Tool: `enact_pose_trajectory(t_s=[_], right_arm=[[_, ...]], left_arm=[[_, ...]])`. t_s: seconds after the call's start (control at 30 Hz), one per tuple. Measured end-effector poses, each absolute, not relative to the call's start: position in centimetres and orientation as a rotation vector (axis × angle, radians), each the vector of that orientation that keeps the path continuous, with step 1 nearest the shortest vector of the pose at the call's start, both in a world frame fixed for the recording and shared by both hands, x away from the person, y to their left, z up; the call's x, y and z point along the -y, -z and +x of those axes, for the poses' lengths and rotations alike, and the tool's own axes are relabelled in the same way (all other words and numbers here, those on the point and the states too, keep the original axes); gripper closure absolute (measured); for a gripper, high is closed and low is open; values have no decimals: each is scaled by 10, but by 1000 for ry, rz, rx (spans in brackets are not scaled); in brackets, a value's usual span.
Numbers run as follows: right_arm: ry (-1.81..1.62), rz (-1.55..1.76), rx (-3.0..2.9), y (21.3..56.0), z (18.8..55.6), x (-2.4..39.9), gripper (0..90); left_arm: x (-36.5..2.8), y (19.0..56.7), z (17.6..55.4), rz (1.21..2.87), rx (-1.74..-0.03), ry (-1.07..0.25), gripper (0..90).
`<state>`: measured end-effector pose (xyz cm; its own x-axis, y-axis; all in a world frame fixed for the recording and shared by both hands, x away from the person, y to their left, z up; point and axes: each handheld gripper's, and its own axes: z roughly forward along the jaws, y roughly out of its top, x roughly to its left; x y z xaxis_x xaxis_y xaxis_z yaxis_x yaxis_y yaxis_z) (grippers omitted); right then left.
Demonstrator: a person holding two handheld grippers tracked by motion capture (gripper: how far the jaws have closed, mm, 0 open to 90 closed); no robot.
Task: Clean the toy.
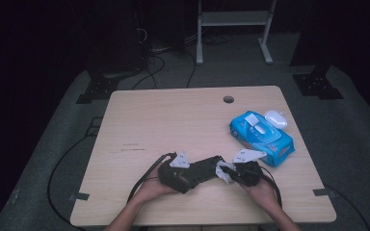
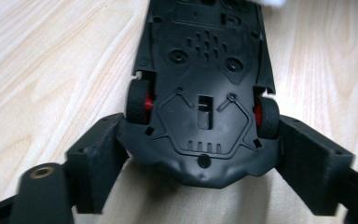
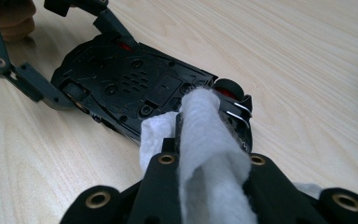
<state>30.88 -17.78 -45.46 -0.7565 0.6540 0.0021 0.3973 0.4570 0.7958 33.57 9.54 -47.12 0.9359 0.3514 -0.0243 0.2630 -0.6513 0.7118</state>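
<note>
Right now my left gripper (image 2: 200, 186) clamps one end of the upturned toy car (image 2: 203, 93), whose long axis runs straight toward my right gripper (image 3: 205, 140), pinched on a white wipe (image 3: 205, 154) touching the car's far end.

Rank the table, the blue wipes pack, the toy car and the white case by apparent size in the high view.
1. table
2. blue wipes pack
3. toy car, partly covered by the grippers, so close to the pack and unsure
4. white case

Black hand-held gripper (image 1: 220, 172); brass-ringed screw holes
</note>
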Motion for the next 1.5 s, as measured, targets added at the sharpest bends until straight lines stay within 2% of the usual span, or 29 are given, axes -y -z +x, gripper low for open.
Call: enact_pose_trajectory(t_s=[0.1,0.33,0.5,0.6,0.73,0.9,1.07,1.13,1.27,1.3,1.4,1.5], right_arm=[[-1198,893,-2410,455,308,178,830],[-1176,824,-2401,456,302,177,834],[-1193,802,-2400,457,298,179,839],[-1185,775,-2382,459,294,179,842],[-1196,745,-2385,460,290,181,845],[-1208,731,-2393,460,289,183,845],[-1229,745,-2408,459,289,185,843],[-1231,760,-2427,457,293,188,840],[-1235,814,-2381,450,300,196,829],[-1245,831,-2376,449,302,199,807],[-1276,880,-2399,449,309,206,740],[-1293,935,-2435,448,318,212,617]], left_arm=[[-99,470,337,2297,-446,-114,185],[-109,470,351,2192,-588,116,177],[-107,472,354,2193,-622,153,187],[-105,475,356,2174,-646,186,236],[-102,475,358,2175,-644,205,258],[-97,474,353,2184,-648,150,263],[-92,471,347,2198,-613,44,266],[-89,470,341,2214,-586,-38,266],[-88,467,337,2234,-550,-94,268],[-87,466,334,2249,-521,-136,268],[-86,466,331,2242,-514,-155,267],[-85,466,326,2250,-474,-221,267]])
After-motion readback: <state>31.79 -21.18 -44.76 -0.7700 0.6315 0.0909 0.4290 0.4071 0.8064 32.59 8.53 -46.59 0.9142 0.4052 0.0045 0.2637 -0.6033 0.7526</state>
